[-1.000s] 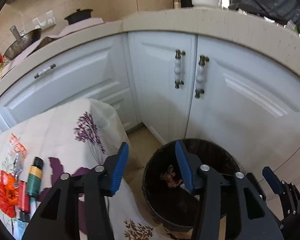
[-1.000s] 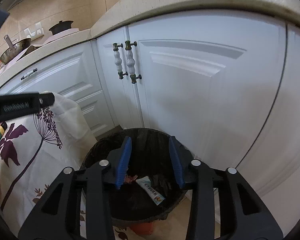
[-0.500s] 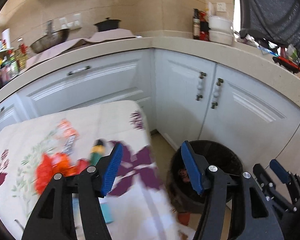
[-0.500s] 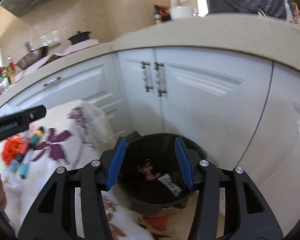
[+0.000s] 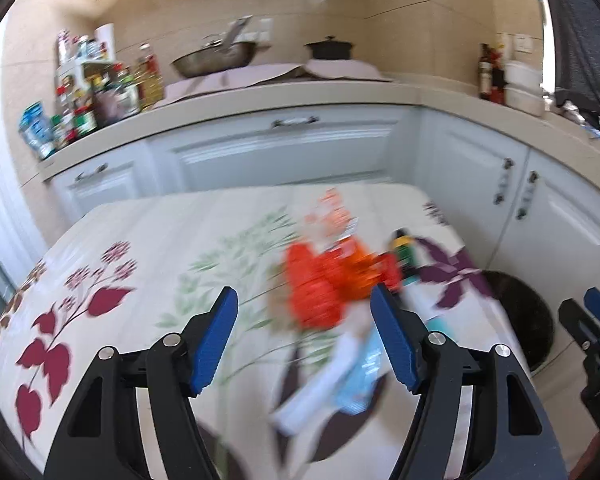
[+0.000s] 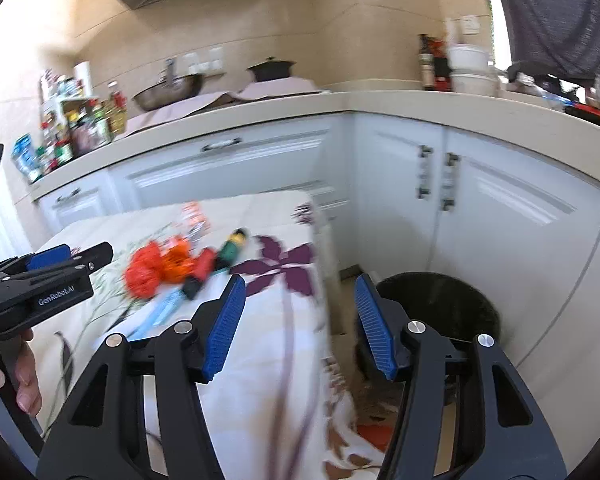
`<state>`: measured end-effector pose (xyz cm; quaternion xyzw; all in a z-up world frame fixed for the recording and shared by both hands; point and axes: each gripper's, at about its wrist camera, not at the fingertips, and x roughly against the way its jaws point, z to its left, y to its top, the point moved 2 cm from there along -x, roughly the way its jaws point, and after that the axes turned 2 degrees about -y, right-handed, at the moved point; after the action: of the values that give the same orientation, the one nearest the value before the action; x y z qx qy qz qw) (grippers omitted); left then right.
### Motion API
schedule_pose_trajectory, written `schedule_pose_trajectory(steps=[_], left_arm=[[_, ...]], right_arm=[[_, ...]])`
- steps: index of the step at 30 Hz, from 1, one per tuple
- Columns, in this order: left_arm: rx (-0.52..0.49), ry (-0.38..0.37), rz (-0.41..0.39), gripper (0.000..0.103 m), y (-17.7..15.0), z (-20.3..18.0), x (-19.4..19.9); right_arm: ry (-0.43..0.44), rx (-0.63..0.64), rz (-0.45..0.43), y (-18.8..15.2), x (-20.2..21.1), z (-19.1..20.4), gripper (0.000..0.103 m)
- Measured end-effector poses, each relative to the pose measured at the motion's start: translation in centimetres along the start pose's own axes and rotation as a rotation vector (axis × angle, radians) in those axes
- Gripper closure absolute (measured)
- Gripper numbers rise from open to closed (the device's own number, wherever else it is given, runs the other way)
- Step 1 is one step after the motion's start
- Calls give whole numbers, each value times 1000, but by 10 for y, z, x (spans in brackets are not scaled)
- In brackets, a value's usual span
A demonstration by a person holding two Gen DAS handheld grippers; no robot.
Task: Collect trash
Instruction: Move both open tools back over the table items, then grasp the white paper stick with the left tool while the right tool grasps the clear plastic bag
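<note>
Blurred trash lies on the floral tablecloth [image 5: 148,240]: an orange-red crumpled wrapper [image 5: 320,284], a green-and-yellow tube [image 5: 405,250], a white and pale blue packet [image 5: 340,376]. My left gripper [image 5: 304,344] is open and empty above the table, just short of the pile. My right gripper [image 6: 300,324] is open and empty over the table's right edge, with the black trash bin [image 6: 440,304] on the floor to its right. The right wrist view also shows the wrapper [image 6: 152,268], the tube [image 6: 232,246] and the left gripper [image 6: 56,264]. The bin's edge shows in the left wrist view [image 5: 520,312].
White cabinets [image 6: 500,216] and a beige countertop [image 5: 260,96] wrap around the table's far side and right. Bottles [image 5: 84,104], a wok [image 5: 216,58] and a pot [image 5: 328,48] stand on the counter. A red scrap [image 6: 374,434] lies on the floor by the bin.
Both grippers have swung left and up from over the bin toward the table. The trash pile now sits ahead of the left gripper. Both stay open and empty.
</note>
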<state>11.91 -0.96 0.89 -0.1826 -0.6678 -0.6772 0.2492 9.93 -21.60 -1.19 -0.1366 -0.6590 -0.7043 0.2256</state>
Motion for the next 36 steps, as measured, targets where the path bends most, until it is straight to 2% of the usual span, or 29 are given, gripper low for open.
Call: schedule_pose_trajectory(steps=[7, 10, 14, 21, 23, 34, 36], left_arm=[[39, 60, 28, 36, -20, 47, -1], [36, 69, 34, 35, -28, 57, -1], [29, 60, 42, 34, -34, 64, -3], [12, 3, 71, 34, -45, 62, -8], [3, -9, 81, 34, -47, 59, -10], [-41, -74, 110, 34, -55, 42, -14], [-52, -84, 115, 34, -55, 39, -15]], right_arm=[[56, 72, 59, -12, -8, 48, 46], [62, 94, 92, -16, -14, 60, 40], [60, 111, 147, -20, -26, 69, 40], [72, 115, 227, -30, -41, 77, 41], [79, 120, 243, -31, -43, 78, 48], [119, 104, 239, -32, -41, 75, 59], [129, 101, 234, -31, -39, 73, 65]])
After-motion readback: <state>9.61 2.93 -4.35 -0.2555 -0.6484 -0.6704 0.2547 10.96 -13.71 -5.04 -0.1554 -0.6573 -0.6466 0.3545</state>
